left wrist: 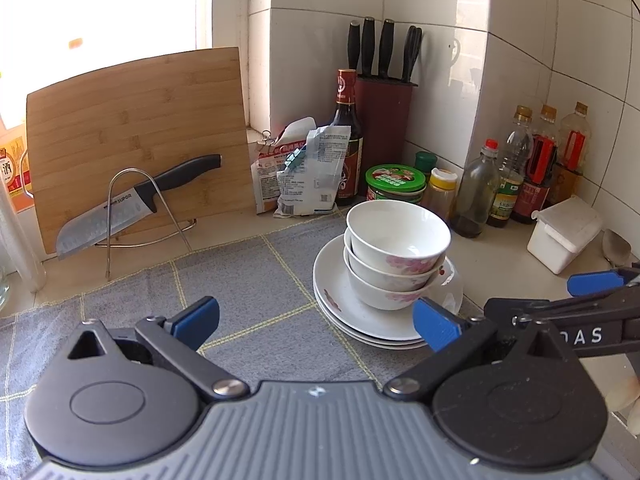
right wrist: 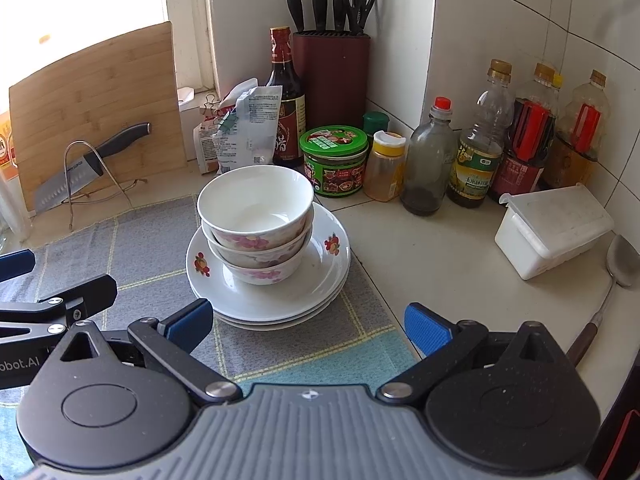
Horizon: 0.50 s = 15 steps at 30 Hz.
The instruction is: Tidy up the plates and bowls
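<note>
Right wrist view shows the desk [right wrist: 432,256] running to a tiled corner, with a grey checked cloth [right wrist: 152,248] covering its left and near part. On the far right edge of that cloth sits a stack of white plates [right wrist: 320,292], and three flowered bowls [right wrist: 256,216] are nested on top of them. A cutting board [right wrist: 96,120] leans at the far left with a knife [right wrist: 72,178] on a wire stand, and bottles, a green-lidded jar [right wrist: 334,156] and a white box [right wrist: 554,230] line the far and right side.

The stacking looks finished, so the step in hand seems to be the end of the job or a pause before moving the whole pile. Any next move would call for gripping the plate rim without tipping the bowls.

The right hand-held gripper [right wrist: 308,326] is released, its blue pads spread wide, with the pile just beyond and slightly left of its centre, not touched. The left hand-held gripper [left wrist: 316,322] is also released and empty; from it the plates lie just ahead to the right, near its right pad, though I cannot tell whether they touch.
</note>
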Tool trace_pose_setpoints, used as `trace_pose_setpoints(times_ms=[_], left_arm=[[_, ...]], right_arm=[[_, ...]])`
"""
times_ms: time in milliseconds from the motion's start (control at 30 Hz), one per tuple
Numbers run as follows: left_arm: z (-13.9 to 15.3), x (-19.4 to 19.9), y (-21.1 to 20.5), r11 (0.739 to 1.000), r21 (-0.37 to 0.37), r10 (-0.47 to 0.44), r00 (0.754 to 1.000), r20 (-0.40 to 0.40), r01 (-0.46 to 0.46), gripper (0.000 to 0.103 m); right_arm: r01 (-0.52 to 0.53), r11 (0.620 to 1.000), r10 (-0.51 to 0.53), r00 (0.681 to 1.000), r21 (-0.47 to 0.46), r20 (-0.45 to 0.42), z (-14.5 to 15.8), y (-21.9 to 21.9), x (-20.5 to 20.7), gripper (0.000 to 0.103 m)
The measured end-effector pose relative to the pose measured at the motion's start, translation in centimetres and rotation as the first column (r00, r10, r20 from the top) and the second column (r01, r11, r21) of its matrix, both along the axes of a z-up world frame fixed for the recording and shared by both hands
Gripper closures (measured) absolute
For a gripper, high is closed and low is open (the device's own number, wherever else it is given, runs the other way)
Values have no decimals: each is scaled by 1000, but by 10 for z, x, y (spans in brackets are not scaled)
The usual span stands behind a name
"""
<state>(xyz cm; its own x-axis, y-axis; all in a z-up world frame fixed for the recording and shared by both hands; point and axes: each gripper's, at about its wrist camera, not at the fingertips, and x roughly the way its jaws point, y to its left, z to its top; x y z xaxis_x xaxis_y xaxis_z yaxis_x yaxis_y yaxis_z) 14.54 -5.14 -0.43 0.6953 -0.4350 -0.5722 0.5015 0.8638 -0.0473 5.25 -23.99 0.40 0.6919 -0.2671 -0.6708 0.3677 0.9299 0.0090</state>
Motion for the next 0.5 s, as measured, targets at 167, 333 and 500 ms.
trace_pose_setpoints(times_ms=[167, 333, 500], left_arm=[[1, 0, -2, 1000, 2, 4, 1000, -2, -4, 1], [0, 0, -3, 1000, 2, 7, 1000, -2, -7, 1], [0, -1, -4, 1000, 10, 16, 1000, 2, -16, 1]], right_arm=[[1, 1000, -1, 1000, -2, -1, 0, 0, 0, 0], [2, 1000, -2, 1000, -6, -1, 1, -1, 0, 0], [-3, 1000, 3, 1000, -9, -1, 1, -3, 1, 0]])
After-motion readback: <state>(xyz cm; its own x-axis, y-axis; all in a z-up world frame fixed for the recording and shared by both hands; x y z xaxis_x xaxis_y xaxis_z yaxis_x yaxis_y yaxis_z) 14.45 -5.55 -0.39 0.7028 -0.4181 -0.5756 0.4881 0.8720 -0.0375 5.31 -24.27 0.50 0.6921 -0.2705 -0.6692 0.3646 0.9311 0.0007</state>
